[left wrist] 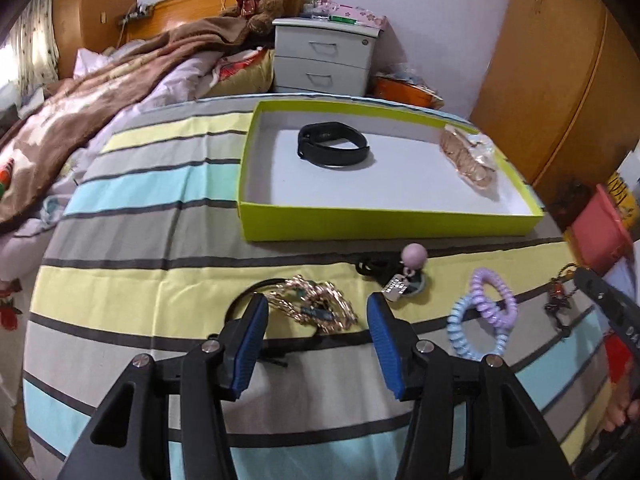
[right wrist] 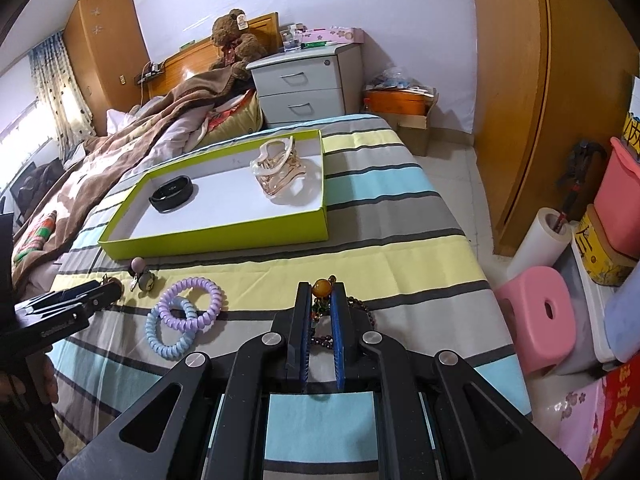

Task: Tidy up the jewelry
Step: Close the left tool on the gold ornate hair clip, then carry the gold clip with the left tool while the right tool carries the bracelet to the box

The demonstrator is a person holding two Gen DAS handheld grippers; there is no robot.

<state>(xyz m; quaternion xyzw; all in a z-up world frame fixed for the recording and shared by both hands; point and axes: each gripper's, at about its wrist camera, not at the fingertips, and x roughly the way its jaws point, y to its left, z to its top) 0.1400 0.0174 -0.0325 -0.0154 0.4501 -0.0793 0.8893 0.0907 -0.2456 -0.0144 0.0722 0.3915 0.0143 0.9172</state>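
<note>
1. No brand name or label on the jewelry can be read; the small silver tag (left wrist: 395,290) on the keychain with a pink ball head (left wrist: 414,255) carries print too small to make out.
2. The left gripper (left wrist: 316,312) tilts down over the striped bedspread (left wrist: 160,216), its blue-padded jaws parted and opening, nothing pinched; the heap of gold chain bracelets (left wrist: 316,306) lies just ahead, between the tips.
3. The shallow lime-green box with a white floor (left wrist: 384,222) holds a black fitness band (left wrist: 334,150) and a clear bag of pinkish jewelry (left wrist: 470,158).
4. The purple and blue spiral hair ties (right wrist: 186,316), interlinked, lie between the grippers.
5. The right gripper (right wrist: 321,292) points downward, clamped tight on a dark beaded string with an amber bead (right wrist: 322,289) at its tips.
</note>
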